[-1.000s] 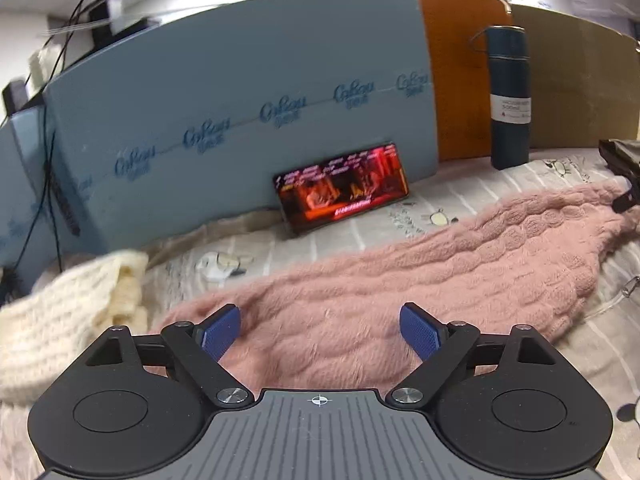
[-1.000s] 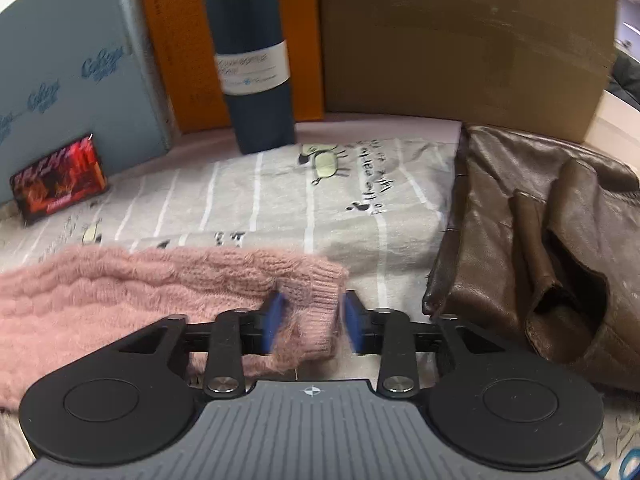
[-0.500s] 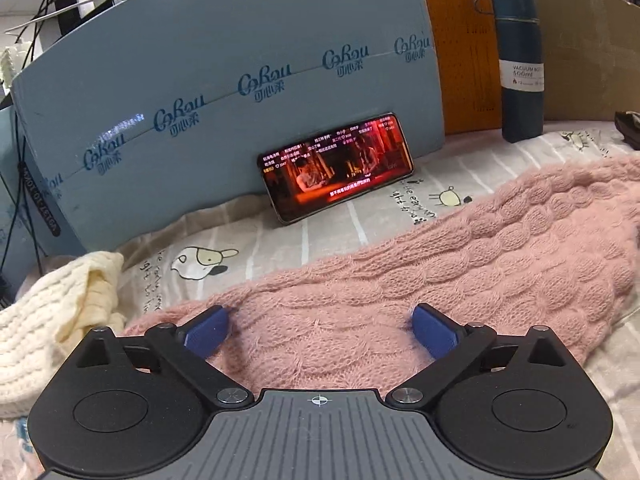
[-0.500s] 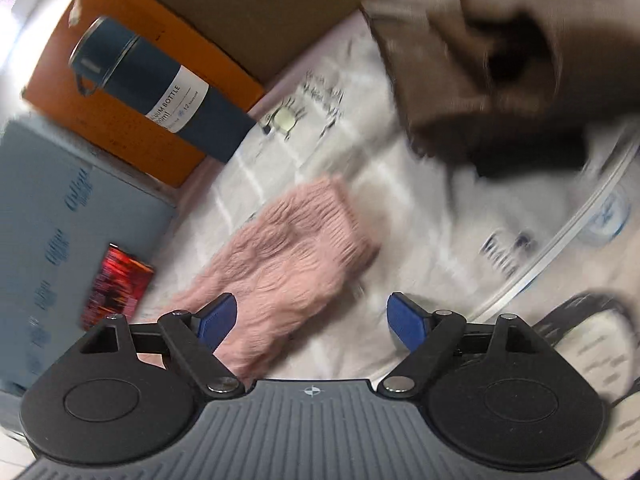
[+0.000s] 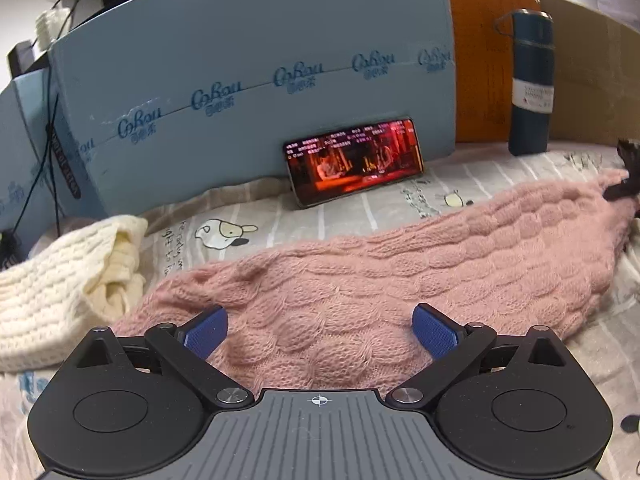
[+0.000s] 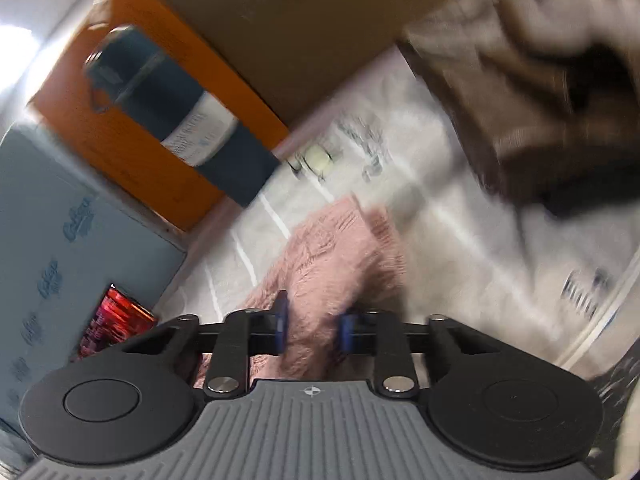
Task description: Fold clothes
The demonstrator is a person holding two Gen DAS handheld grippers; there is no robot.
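At lower centre, your right gripper (image 6: 312,326) has just closed on the pink sweater (image 6: 340,248); your left gripper (image 5: 320,330) gapes wide over it.

My left wrist camera sits low and close over the pink sweater (image 5: 360,280), level with the horizon, looking down its length toward the blue foam board (image 5: 248,72), phone (image 5: 354,160) and flask (image 5: 530,84). My right wrist camera is rolled steeply, blurred, close over the sweater's cuff end (image 6: 340,256). Both views share the sweater, flask (image 6: 180,120), phone (image 6: 114,316), blue board (image 6: 60,216) and orange board (image 5: 480,60).
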